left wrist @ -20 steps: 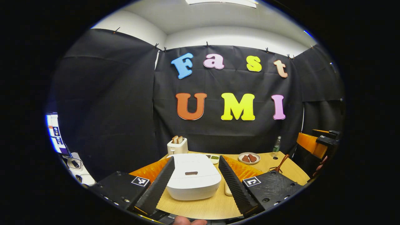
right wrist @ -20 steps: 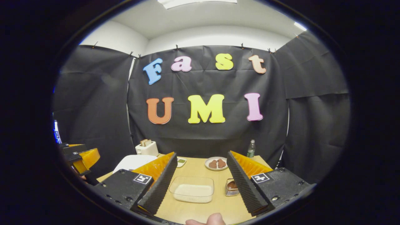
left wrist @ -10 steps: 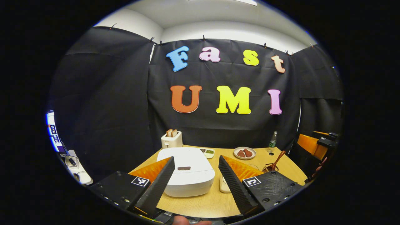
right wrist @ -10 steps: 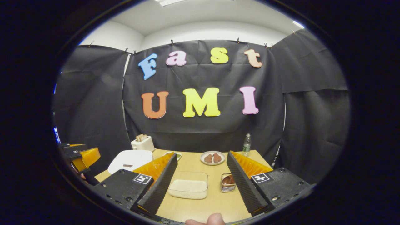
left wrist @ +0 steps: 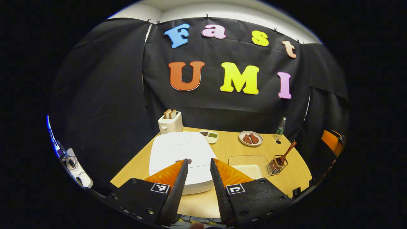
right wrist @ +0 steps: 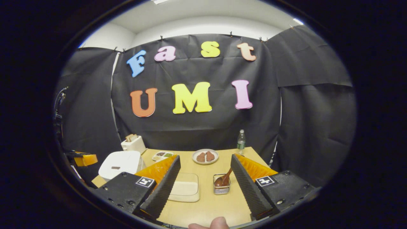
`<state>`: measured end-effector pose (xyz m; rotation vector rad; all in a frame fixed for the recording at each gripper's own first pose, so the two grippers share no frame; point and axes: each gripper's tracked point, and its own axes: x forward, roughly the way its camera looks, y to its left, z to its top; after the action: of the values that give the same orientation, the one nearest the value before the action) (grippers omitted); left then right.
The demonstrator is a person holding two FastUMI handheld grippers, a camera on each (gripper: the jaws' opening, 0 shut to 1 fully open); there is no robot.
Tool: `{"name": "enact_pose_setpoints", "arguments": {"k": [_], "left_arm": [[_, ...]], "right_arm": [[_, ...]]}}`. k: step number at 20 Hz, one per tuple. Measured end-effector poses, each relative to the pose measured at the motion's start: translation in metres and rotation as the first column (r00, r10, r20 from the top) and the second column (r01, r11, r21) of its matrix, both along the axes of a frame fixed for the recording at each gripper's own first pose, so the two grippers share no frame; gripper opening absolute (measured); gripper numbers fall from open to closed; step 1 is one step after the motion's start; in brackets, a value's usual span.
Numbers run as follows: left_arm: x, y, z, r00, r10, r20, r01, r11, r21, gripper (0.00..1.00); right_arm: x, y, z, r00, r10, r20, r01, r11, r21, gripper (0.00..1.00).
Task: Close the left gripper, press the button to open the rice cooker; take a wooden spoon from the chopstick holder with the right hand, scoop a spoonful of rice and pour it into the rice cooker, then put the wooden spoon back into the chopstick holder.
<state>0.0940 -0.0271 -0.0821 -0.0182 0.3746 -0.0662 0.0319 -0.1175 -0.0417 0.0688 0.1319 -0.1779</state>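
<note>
Currently the left tongs [left wrist: 198,165], narrowed but not fully together, hover above the closed white rice cooker [left wrist: 179,152] on the counter [left wrist: 225,149]. Right tongs [right wrist: 205,168] stand wide apart. Pressing with that gap could straddle the button [left wrist: 188,161].

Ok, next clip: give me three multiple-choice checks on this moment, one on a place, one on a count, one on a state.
1. Where is the wooden spoon? A on the plate; B in the chopstick holder; C flat on the table.
2. How many bread slices stand in the toaster? A one; B two; C four.
3. The rice cooker lid is: A shut; B raised; C removed.
Answers: B, its handle sticks out of the holder; B, two tops show; A, the lid lies flat on the body.
</note>
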Motion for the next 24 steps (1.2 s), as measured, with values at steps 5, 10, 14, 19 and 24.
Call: {"name": "enact_pose_setpoints", "arguments": {"k": [5, 10, 14, 19, 24], "left_arm": [[0.029, 0.014, -0.019, 0.991, 0.027, -0.131, -0.031, 0.999, -0.028, 0.05], [0.06, 0.017, -0.037, 0.977, 0.018, -0.211, -0.037, 0.996, -0.084, 0.0], [0.081, 0.026, -0.059, 0.966, 0.024, -0.258, -0.043, 0.997, -0.067, 0.0], [0.091, 0.031, -0.089, 0.948, 0.031, -0.318, -0.054, 0.996, -0.066, 0.0], [0.091, 0.03, -0.103, 0.937, 0.043, -0.347, -0.076, 0.994, -0.08, 0.0]], "right_arm": [[0.019, -0.021, -0.001, 1.0, -0.013, -0.013, 0.013, 1.0, 0.005, 1.0], [0.037, -0.036, -0.008, 0.999, -0.023, -0.026, 0.024, 1.0, 0.017, 1.0], [0.048, -0.049, -0.023, 0.997, -0.037, -0.062, 0.039, 0.999, 0.024, 1.0], [0.057, -0.062, -0.038, 0.993, -0.059, -0.106, 0.064, 0.997, 0.042, 1.0], [0.066, -0.06, -0.046, 0.989, -0.052, -0.137, 0.059, 0.997, 0.048, 1.0]]}}
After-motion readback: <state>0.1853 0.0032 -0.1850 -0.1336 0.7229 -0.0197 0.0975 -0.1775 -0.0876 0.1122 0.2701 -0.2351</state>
